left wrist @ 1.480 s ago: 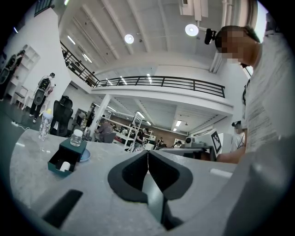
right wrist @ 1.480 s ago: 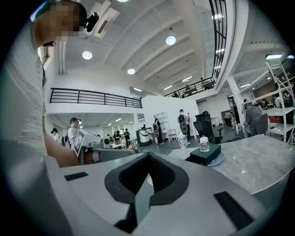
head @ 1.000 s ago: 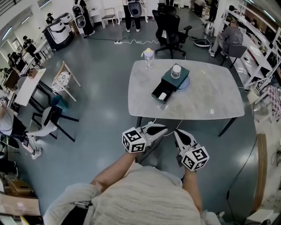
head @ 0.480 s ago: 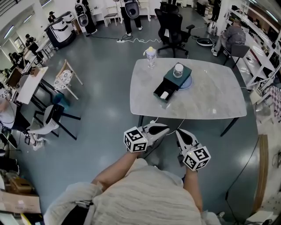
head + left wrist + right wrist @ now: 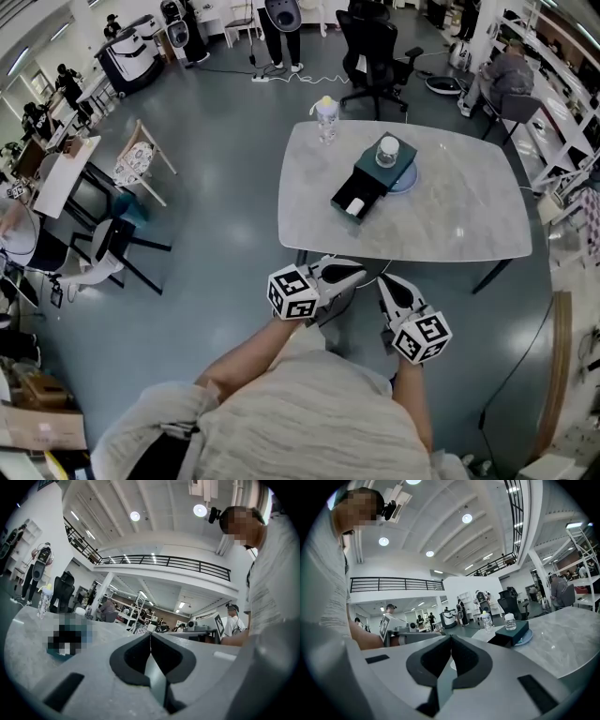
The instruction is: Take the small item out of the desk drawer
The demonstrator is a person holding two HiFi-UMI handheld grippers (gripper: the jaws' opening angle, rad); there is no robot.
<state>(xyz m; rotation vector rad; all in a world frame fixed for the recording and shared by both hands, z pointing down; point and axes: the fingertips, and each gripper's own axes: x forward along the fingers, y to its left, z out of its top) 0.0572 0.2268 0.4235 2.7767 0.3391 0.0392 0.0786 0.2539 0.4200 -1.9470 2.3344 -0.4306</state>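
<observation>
A small dark green drawer box (image 5: 384, 167) stands on a grey marble table (image 5: 450, 220). Its drawer (image 5: 349, 200) is pulled out toward me, and a small white item (image 5: 355, 207) lies inside. A clear jar (image 5: 388, 150) sits on top of the box. My left gripper (image 5: 354, 272) and right gripper (image 5: 384, 281) hang side by side in front of my chest, short of the table's near edge. Both are shut and empty. In the right gripper view the shut jaws (image 5: 451, 639) point toward the box (image 5: 513, 632) and jar (image 5: 510, 621). The left gripper's jaws (image 5: 150, 637) also meet with nothing between them.
A pale blue plate (image 5: 411, 180) lies under the box. A bottle with a yellow cap (image 5: 326, 117) stands at the table's far left edge. An office chair (image 5: 375, 47) is behind the table, and more chairs (image 5: 131, 169) and people are to the left.
Both grippers stay shut and close together. The view has shifted slightly, and the table looks a little nearer and larger.
</observation>
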